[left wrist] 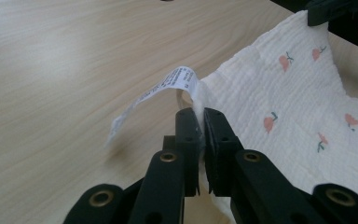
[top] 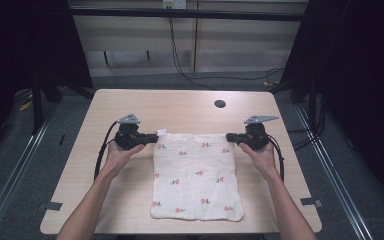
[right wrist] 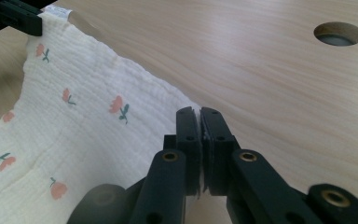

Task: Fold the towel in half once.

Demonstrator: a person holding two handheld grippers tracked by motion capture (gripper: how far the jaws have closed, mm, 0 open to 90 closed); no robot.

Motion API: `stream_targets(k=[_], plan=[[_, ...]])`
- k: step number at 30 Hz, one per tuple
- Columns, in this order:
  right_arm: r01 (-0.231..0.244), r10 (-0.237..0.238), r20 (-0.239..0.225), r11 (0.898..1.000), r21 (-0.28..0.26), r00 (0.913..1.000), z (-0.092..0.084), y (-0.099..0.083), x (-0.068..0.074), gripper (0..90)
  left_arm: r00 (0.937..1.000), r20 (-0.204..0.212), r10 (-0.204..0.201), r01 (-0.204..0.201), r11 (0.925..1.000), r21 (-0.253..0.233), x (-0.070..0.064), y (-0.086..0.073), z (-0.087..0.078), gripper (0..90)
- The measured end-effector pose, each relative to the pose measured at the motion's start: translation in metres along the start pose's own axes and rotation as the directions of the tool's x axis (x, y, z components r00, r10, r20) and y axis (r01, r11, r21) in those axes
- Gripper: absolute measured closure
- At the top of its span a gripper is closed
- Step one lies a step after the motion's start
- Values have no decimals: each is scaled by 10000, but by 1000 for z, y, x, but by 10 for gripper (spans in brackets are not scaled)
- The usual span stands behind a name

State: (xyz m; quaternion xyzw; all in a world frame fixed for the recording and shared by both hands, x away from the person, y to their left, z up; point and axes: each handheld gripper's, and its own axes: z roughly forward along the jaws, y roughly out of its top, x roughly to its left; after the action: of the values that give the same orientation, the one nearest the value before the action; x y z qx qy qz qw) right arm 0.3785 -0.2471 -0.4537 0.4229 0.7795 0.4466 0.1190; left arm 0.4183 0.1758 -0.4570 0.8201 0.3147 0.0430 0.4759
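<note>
Right gripper [right wrist: 200, 116] jaws clamped on flowered cloth [right wrist: 74, 130] corner.

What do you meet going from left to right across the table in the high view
Left hand → left gripper, shut on the cloth's far left corner → white care tag → flower-print cloth → right gripper, shut on the far right corner → right hand.

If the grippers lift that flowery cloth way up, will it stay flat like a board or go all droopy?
Probably droopy. The cloth looks thin and crinkly, and its edge already sags between the left gripper and right gripper, each shut on a far corner. It likely weighs little, and the rest should hang down and sway. The care label curls loosely too.
</note>
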Motion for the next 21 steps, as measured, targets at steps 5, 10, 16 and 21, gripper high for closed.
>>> stream_targets(k=[5,10,16,21], plan=[[-99,99,27,9997,-236,9999,-2,5,-3,870,10000,-1,-90,90,9994,-334,0,5,-4,853],[-24,28,103,9992,-410,9999,-6,13,-4,872,9996,-199,218,-221,9996,-173,-4,9,-3,853],[44,-21,400,9983,-588,9992,-11,17,-4,873,9999,-89,139,-144,9986,-513,-5,18,-8,854],[131,-124,288,9997,-218,9995,-13,8,-2,873,9993,113,347,-341,9983,-475,-14,14,-11,853]])
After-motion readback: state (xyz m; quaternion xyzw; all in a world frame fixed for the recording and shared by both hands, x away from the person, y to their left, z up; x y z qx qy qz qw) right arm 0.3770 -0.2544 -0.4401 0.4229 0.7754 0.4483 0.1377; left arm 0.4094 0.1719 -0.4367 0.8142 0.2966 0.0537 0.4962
